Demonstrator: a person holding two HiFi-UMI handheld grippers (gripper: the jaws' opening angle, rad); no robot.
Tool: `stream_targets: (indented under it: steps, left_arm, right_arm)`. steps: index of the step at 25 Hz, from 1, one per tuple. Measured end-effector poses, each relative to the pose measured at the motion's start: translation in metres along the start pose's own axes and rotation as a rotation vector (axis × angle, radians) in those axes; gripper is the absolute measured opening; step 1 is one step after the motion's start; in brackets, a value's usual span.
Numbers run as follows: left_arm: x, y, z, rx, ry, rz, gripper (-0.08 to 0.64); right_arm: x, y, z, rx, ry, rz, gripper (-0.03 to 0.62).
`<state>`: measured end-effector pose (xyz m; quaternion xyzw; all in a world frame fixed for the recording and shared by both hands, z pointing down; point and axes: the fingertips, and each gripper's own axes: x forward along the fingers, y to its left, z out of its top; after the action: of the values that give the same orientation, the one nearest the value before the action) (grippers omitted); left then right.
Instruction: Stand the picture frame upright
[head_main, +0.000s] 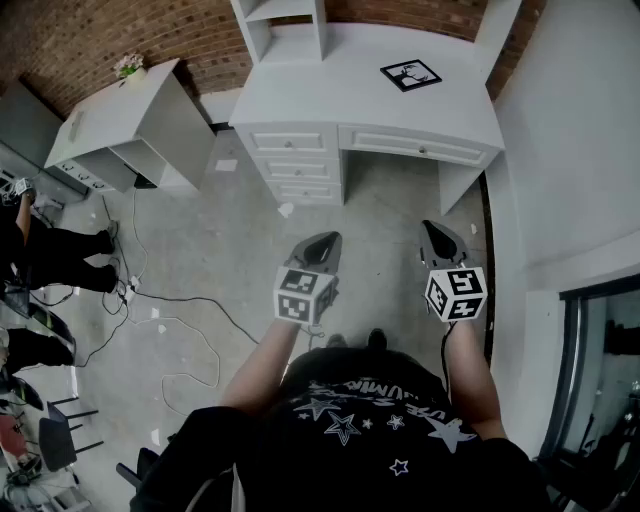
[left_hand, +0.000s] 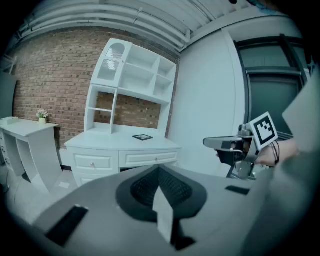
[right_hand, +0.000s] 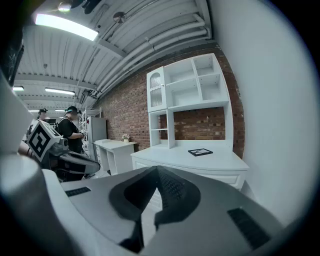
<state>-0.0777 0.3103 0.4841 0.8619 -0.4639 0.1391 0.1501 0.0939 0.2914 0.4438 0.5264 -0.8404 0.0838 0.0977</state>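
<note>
A black picture frame (head_main: 411, 75) lies flat on the white desk (head_main: 330, 95) far ahead, also seen in the left gripper view as the frame (left_hand: 143, 137) and in the right gripper view as the frame (right_hand: 200, 152). My left gripper (head_main: 322, 243) and right gripper (head_main: 438, 236) are held side by side over the floor, well short of the desk. Both are shut with nothing between their jaws. The left gripper (left_hand: 159, 170) sees the right one's marker cube (left_hand: 264, 128) at its right; the right gripper (right_hand: 156, 170) sees the left gripper's cube (right_hand: 41, 140) at its left.
The desk has drawers (head_main: 290, 165), a knee gap and a shelf unit (left_hand: 132, 80) on top, against a brick wall. A second white desk (head_main: 120, 115) with a small flower pot (head_main: 127, 66) stands at the left. Cables (head_main: 165, 310) trail over the concrete floor. People (right_hand: 70, 132) stand at the left.
</note>
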Motion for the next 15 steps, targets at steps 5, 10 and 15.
stream_targets:
  steps: [5, 10, 15]
  left_arm:
    - [-0.001, 0.006, -0.002, 0.009, 0.001, -0.007, 0.018]
    - [0.000, 0.010, -0.004, 0.006, 0.010, -0.026, 0.018]
    - [0.000, 0.018, -0.012, 0.008, 0.023, -0.040, 0.018]
  right_arm:
    - [0.005, 0.009, -0.005, -0.001, 0.018, 0.012, 0.015]
    - [0.007, 0.009, -0.012, 0.030, 0.038, -0.006, 0.015]
    - [0.015, 0.013, -0.018, 0.067, 0.040, -0.017, 0.015]
